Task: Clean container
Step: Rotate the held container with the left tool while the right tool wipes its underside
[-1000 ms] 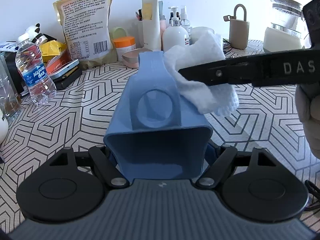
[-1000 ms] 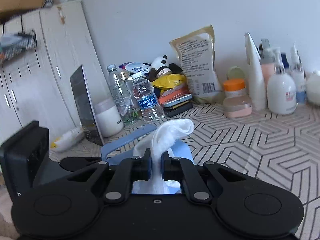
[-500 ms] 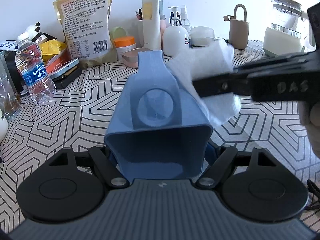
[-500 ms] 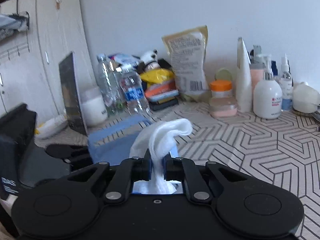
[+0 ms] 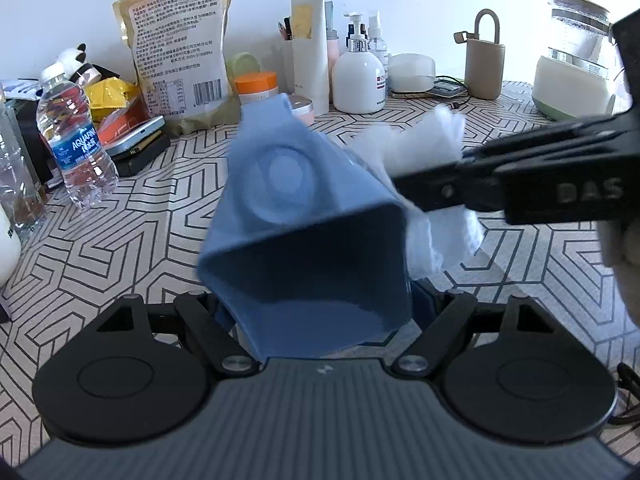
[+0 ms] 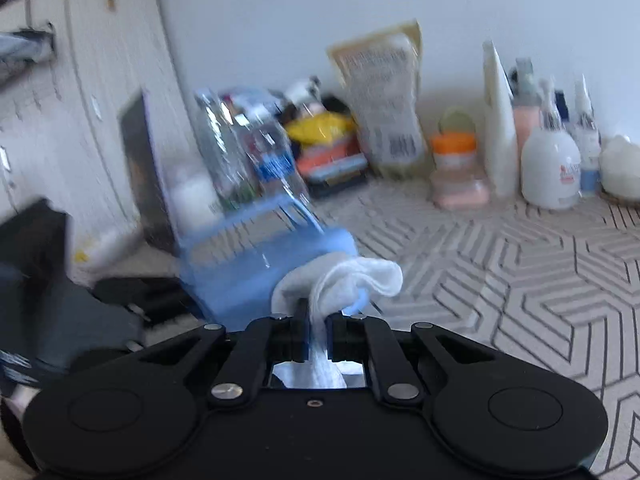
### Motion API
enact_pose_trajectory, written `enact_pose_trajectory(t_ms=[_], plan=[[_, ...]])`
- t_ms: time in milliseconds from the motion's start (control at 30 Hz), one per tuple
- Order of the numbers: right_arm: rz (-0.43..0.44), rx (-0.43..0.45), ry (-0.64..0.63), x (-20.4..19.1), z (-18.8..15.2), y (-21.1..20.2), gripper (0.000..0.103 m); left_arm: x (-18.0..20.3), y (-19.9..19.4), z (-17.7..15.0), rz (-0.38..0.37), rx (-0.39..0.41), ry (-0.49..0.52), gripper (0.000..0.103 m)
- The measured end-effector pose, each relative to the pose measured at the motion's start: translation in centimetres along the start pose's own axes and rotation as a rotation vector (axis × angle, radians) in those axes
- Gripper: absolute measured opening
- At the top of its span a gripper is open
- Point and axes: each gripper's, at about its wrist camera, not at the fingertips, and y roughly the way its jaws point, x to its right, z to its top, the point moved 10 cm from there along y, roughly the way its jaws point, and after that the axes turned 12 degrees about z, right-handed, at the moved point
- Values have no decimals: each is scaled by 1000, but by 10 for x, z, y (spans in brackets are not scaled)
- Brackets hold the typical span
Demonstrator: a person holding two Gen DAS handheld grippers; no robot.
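In the left wrist view a blue plastic container (image 5: 280,184) is clamped in my left gripper (image 5: 324,308), tilted to one side with its open mouth toward the camera. The fingertips are hidden behind it. My right gripper (image 5: 404,188) reaches in from the right, shut on a white cloth (image 5: 420,148) that presses against the container's right outer wall. In the blurred right wrist view, the cloth (image 6: 352,276) bulges out of the shut right gripper (image 6: 317,320), right against the blue container (image 6: 248,264).
The patterned tabletop (image 5: 140,240) has clutter along the back wall: a water bottle (image 5: 76,148), a large snack bag (image 5: 180,60), an orange-lidded jar (image 5: 256,86), a white pump bottle (image 5: 358,76), a beige holder (image 5: 484,64) and a kettle (image 5: 572,80). A gloved hand (image 5: 624,256) is at the right edge.
The container has rolled to a tilt in my left gripper. The right gripper with the cloth has slid nearer along the container's right side, and the right view is now motion-blurred.
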Motion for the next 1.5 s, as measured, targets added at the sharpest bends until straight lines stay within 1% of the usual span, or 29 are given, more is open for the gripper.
enact_pose_trajectory(t_ms=[67,100,200,300,367,567,600,667,700,833,933,1000,1100,1167,1200,1300,1333,1433,1500], plan=[[-37,-39,-60,-5,-4,7,11,-4,3,0,3,-12,-20,81],[-47,-64,-64,-4,-8,11,11,-6,4,0,3,-15,-31,81],[-66,-128,-33,6,-19,20,10,-8,7,1,3,-12,-35,81],[-62,-146,-10,10,-23,22,10,-10,12,2,9,-14,-29,81],[-65,-136,-17,7,-21,20,10,-10,14,3,7,-15,-29,81],[-22,-27,-59,-11,-1,4,10,-8,12,1,3,-17,-31,81],[-31,-30,-70,-13,-1,4,10,-9,13,1,4,-18,-33,81],[-65,-69,-105,-14,-5,11,10,-10,12,1,10,-21,-41,81],[-76,-88,-101,-12,-8,14,10,-9,11,0,13,-21,-42,81],[-74,-145,-23,4,-21,24,10,-7,9,-1,18,-16,-33,81],[-64,-143,-2,5,-22,24,10,-6,8,-1,17,-16,-28,82],[-54,-126,-1,3,-20,21,10,-5,7,-2,16,-17,-26,82],[8,-46,21,-4,-8,10,11,-6,8,-2,11,-23,-34,82],[35,-8,33,-7,-2,6,11,-5,8,-3,8,-24,-35,82],[24,-10,27,-6,-2,7,11,-5,8,-3,8,-24,-36,82],[-39,-94,19,0,-15,20,11,-5,7,-3,16,-23,-34,84],[-46,-120,31,3,-20,24,11,-5,7,-3,18,-19,-30,85],[-43,-139,54,7,-25,27,11,-4,6,-3,21,-17,-24,85],[-38,-127,41,4,-22,25,11,-5,7,-3,18,-21,-30,85]])
